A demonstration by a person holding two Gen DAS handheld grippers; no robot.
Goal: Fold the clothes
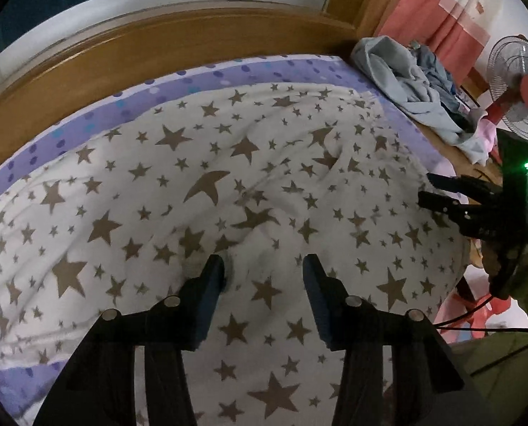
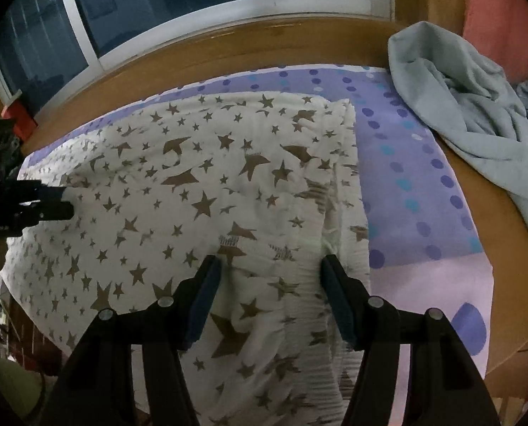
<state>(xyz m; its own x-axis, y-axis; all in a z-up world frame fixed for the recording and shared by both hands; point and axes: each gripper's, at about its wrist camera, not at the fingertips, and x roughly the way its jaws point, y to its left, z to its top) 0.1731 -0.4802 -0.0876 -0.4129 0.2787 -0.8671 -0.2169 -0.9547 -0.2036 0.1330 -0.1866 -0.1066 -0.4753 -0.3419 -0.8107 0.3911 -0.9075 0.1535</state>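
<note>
left wrist view, garment: the white crinkled-cotton garment printed with brown stars and moons [image 1: 249, 191] lies spread over the purple dotted sheet [image 1: 207, 74] on the wood-framed bed, rumpled with long creases
left wrist view, left gripper: the black two-finger left gripper [image 1: 264, 266] hangs just above the cloth, jaws released and empty, pointing toward the window side
left wrist view, right gripper: the black right gripper [image 1: 438, 191] reaches in sideways over the garment's right edge; a hand in a green sleeve holds it
right wrist view, garment: its elastic gathered band [image 2: 331, 220] runs along the right edge beside bare sheet
right wrist view, right gripper: tipped down over the band, jaws parted with nothing between them; the left gripper [image 2: 63, 206] enters from the left, its tips probably just above the cloth
heap: a pale blue-grey crumpled cloth [image 2: 469, 106] sits well apart at the bed's corner
doing it well: pinch matching edges through all layers, pull taut so creases flatten, and keep both grippers level when carrying an edge over
</note>
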